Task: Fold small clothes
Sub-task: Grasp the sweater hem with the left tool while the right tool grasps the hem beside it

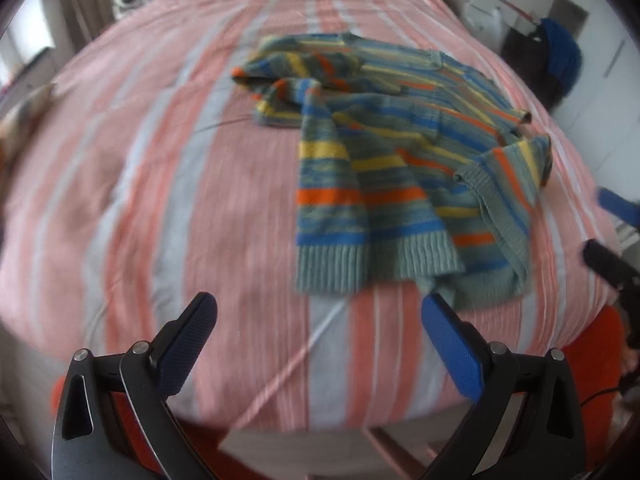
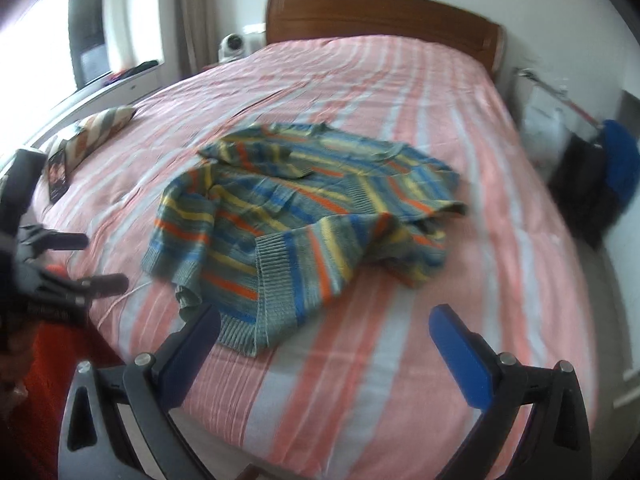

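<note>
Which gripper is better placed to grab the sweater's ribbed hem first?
Probably the right gripper: open, with the sweater's ribbed hem beside its near finger. The left gripper, also open, sits farther back.

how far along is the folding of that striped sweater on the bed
Barely started. Done: nothing looks folded; the striped sweater lies rumpled on the pink striped bedspread, sleeves bunched. In hand: nothing; the left tongs and right tongs are both open and empty, near the sweater's ribbed hem. Left: spreading it flat, folding the sleeves in, folding the body.
</note>
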The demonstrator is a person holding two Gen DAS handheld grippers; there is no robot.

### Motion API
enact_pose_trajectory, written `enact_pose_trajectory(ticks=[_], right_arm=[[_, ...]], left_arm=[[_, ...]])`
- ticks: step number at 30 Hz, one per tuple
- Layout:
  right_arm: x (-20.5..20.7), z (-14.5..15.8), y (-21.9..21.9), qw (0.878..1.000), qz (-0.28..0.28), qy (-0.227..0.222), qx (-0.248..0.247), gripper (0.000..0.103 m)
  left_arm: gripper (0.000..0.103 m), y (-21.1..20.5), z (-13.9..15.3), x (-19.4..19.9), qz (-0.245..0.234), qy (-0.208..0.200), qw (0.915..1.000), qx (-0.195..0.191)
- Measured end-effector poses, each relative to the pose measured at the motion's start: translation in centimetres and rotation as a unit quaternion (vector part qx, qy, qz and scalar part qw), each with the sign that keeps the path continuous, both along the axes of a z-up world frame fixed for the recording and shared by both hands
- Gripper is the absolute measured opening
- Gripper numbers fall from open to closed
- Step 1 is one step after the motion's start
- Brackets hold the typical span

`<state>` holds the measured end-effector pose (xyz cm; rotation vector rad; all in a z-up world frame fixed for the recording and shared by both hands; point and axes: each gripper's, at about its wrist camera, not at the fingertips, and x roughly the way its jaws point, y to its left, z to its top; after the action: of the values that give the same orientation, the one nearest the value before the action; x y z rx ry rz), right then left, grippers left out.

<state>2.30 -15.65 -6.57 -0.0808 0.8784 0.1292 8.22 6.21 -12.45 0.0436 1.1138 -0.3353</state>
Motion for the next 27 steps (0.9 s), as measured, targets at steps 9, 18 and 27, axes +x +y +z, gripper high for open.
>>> enact_pose_trajectory(ticks=[9, 18, 27], right_arm=[[6.5, -6.4, 1.7, 0.994, 0.046, 0.097, 0.031, 0.008], [-8.1, -2.3, -7.7, 0.986, -0.04, 0.118, 0.113, 0.007], [-8.4, -6.3, -11.1, 0.968, -0.088, 0.132, 0.197, 0.051]], left_arm=[[0.004, 2.9, -1.8, 2.6, -0.007, 0.045, 0.9937, -0.102], [0.004, 8.7, -0.3, -6.0, -0.021, 0.098, 0.9913, -0.086], [0.004, 9.1, -1.7, -5.6, -0.001, 0.103, 0.9924, -0.066]])
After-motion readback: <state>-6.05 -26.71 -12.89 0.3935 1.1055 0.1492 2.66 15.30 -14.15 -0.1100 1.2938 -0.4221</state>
